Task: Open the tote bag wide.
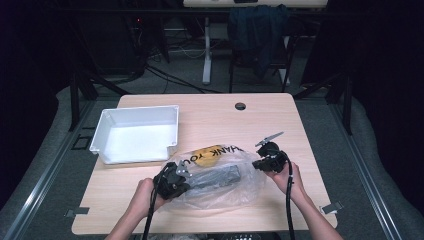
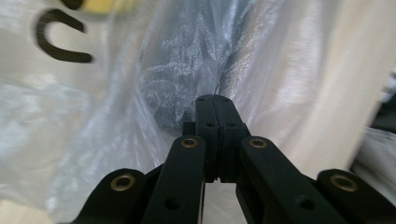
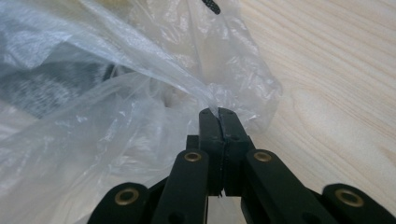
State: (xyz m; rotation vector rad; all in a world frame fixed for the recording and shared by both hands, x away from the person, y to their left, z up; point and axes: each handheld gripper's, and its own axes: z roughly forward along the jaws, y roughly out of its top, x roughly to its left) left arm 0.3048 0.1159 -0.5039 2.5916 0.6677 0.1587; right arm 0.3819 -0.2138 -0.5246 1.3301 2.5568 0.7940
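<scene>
on the table, a clear plastic bag holding a dark object lies just beside a white bin. left gripper and right gripper pinch its opposite edges, jaws closed.

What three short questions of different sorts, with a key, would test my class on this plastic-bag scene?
1. True or false: both the left gripper and the right gripper are shut on the clear crinkled plastic bag.
2. Which lies left of the bag in the high view? A) white rectangular plastic bin B) red metal bowl C) green glass bottle
3. Fill in: the dark oblong object lies ____ the bag.

Key: 1 true; 2 A; 3 inside. In each gripper view the jaws are closed together with film pinched at their tips. The bag rests on the light wooden table, and its print reads THANK YOU beside a yellow patch.
</scene>
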